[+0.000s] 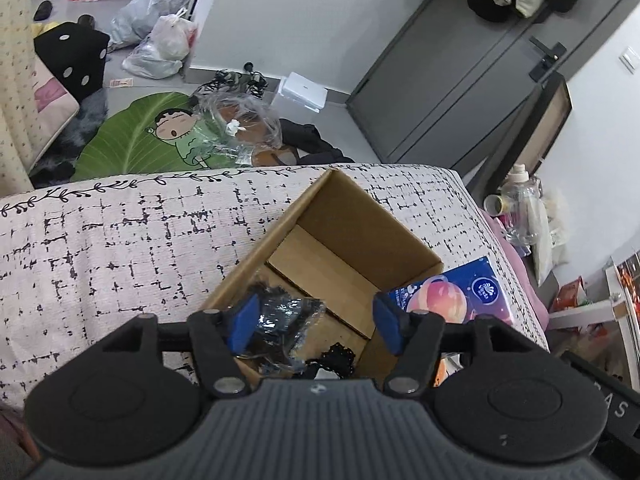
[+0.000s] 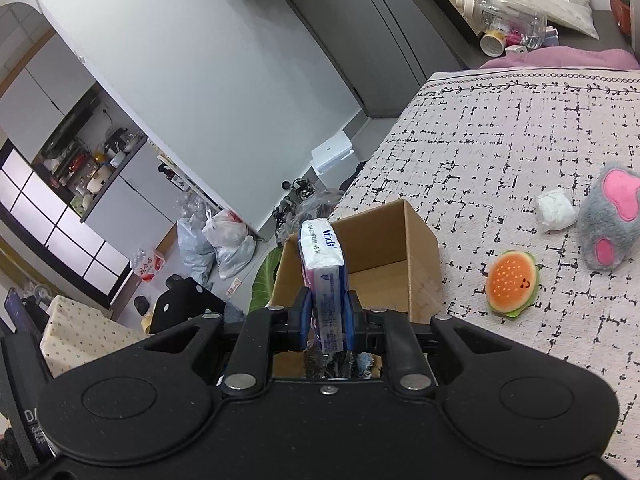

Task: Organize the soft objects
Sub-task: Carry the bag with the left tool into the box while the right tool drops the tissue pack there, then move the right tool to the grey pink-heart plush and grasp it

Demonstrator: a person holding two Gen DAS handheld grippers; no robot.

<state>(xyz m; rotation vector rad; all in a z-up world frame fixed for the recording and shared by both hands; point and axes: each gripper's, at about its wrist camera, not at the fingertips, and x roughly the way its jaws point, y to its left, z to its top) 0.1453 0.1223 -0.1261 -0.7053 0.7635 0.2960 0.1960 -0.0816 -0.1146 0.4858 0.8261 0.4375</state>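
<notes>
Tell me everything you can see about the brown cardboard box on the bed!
The cardboard box is plain brown, with its top open and no flaps showing. It sits on the checked bedspread, near its edge. Inside, a loose cardboard sheet lies on the bottom, and a crinkly black packet and something black and lacy lie at the near end. The tissue pack is held over it, with nothing seen touching its walls.

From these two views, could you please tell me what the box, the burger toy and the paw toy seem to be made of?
Box: brown corrugated cardboard, matte, with folded flaps. Burger toy: probably soft plush or foam, with printed seeds and face. Paw toy: fuzzy grey plush with pink pads.
</notes>
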